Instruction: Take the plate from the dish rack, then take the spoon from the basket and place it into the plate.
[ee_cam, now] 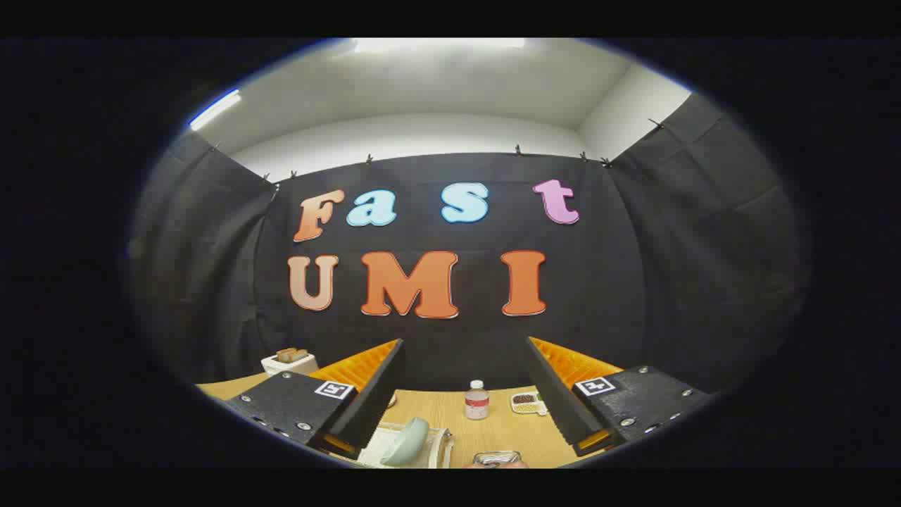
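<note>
My gripper (pixel 464 348) is open, its two fingers spread wide with nothing between them, held well above the wooden table (pixel 493 429). Below and between the fingers, a pale green plate (pixel 408 441) stands tilted on edge in a white dish rack (pixel 429 451), close to the left finger. To the right of the rack, the metal rim of the basket (pixel 496 458) just shows; a spoon cannot be made out in it.
A small bottle with a white cap and red label (pixel 476 400) stands farther back on the table. Beside it lies a small tray of dark bits (pixel 528 402). A white toaster with bread (pixel 290 360) sits at the far left.
</note>
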`<state>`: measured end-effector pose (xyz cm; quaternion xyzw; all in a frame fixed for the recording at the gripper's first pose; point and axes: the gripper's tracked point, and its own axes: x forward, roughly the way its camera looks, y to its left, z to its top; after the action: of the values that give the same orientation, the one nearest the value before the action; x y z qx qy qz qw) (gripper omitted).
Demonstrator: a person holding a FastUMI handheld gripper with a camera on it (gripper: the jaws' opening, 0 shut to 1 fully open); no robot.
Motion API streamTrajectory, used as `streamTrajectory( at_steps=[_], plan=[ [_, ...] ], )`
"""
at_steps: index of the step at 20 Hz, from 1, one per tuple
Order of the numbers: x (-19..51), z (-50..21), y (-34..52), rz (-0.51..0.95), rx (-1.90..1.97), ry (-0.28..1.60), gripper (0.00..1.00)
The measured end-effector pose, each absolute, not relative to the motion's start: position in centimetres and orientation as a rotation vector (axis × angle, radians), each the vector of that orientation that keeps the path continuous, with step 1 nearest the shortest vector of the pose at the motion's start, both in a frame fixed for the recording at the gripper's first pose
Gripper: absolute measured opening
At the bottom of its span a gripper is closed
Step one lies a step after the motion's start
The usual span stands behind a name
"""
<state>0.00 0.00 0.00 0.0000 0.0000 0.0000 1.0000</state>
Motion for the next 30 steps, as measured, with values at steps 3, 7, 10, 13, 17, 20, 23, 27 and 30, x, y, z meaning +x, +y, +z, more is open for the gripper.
streamTrajectory(
  at_steps=[3,7,10,13,17,20,23,27,30],
  plan=[
    [0.0,-0.2,0.5,0.0,0.008,0.011,0.98],
    [0.4,-1.0,1.2,0.012,0.017,0.045,0.98],
    [0.6,-1.5,2.0,0.035,0.027,0.075,0.98],
    [0.9,-1.3,2.5,0.05,0.031,0.078,0.98],
    [1.2,-1.9,3.1,0.06,0.031,0.104,0.98],
    [1.5,-3.0,3.9,0.082,0.032,0.144,0.98],
    [1.8,-4.4,4.5,0.089,0.03,0.197,0.98],
    [2.3,-6.1,5.3,0.114,0.038,0.268,0.98],
    [2.7,-8.6,5.4,0.123,0.028,0.381,0.99]
  ],
)
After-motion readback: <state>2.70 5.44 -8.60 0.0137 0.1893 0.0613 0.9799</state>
